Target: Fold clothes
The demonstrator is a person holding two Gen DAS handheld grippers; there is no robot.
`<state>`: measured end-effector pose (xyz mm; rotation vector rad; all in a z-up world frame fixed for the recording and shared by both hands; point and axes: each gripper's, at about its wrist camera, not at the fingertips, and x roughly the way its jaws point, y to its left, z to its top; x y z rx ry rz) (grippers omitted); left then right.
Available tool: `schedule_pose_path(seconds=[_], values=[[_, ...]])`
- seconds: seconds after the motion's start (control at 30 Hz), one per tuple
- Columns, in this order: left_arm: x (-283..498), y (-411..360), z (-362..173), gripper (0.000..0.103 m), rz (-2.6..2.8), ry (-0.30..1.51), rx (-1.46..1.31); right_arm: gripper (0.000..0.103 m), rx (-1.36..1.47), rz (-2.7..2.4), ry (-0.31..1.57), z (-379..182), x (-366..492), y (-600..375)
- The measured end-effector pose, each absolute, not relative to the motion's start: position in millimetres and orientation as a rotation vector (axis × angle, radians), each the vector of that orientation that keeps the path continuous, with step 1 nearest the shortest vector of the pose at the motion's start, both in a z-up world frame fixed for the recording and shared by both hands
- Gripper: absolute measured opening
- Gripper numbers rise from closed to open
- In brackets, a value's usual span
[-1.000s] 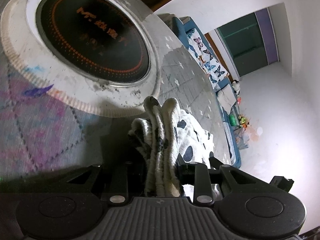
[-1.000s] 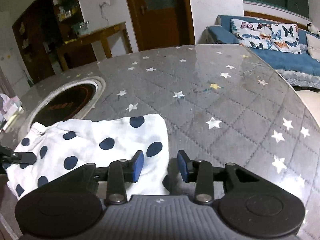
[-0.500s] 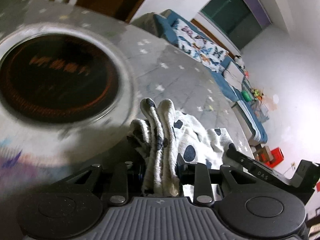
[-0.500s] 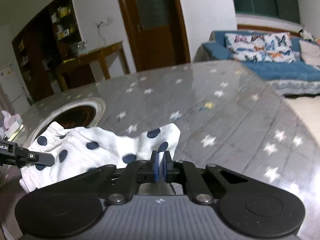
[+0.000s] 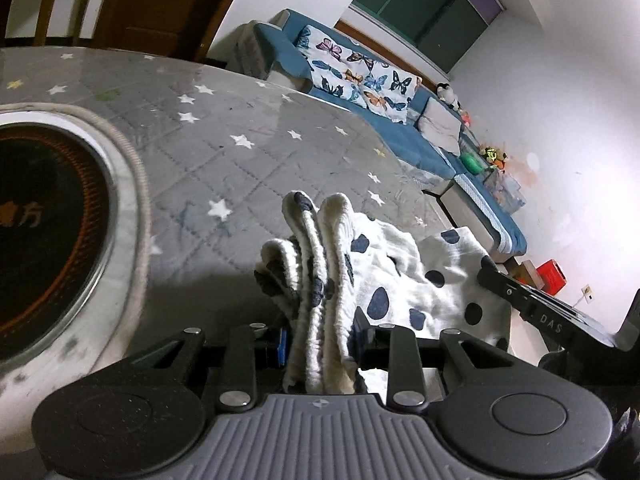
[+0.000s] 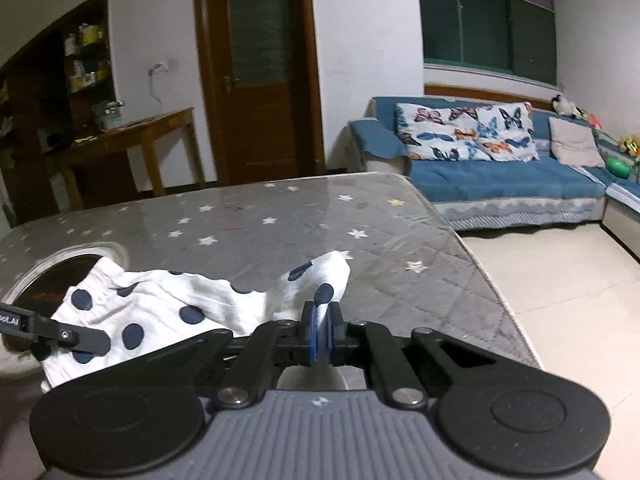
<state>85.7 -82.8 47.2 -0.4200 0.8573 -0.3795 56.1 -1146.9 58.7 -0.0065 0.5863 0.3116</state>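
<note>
The left hand-held gripper (image 5: 320, 340) is clenched on the bunched, ribbed waistband of a white garment with navy dots (image 5: 404, 276), the gathered folds standing up between its jaws, while the right hand-held gripper (image 6: 320, 334) is pinched tight on a thin corner of the same garment (image 6: 168, 304), a flap of cloth poking up just past its pads toward 12 o'clock. The garment hangs between the two grips over the grey, star-printed counter (image 6: 280, 220), sagging in the middle; in the right wrist view its waistband end lies toward 9 o'clock, over the rim of the round dark inset (image 5: 48, 216) set into the counter, and the left tool shows there as a dark bar at the frame edge. Whether the sagging middle touches the counter I cannot tell. Behind, at about 2 o'clock, is a blue sofa (image 6: 500, 184) with butterfly cushions (image 6: 464, 132). The step in hand looks like the carry of a fold: both ends gripped and raised, the cloth not yet laid down. The next move likely calls for bringing one end over the other evenly, keeping the cloth taut enough to avoid wrinkles, lowering it flat onto clear counter rather than onto the inset, and only then letting go.
</note>
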Motion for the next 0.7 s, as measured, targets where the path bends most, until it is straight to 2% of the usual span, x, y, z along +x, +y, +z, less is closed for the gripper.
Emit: schedule_pose_path(seconds=[0.27, 0.43, 0.7], values=[[93.4, -97.1, 42.2, 0.037, -0.344, 0.868, -0.340, 0.005, 0.002, 0.283, 0.652, 35.6, 77.3, -1154.5], [88.3, -102.3, 47.7, 0.052, -0.326, 0.854, -0.281, 0.012, -0.010, 0.259, 0.685, 25.6, 80.9, -1155.0], [78.4, -106.9, 56.6, 0.065, -0.306, 0.819, -0.217, 0.027, -0.035, 0.312, 0.639, 40.4, 70.7, -1140.2]])
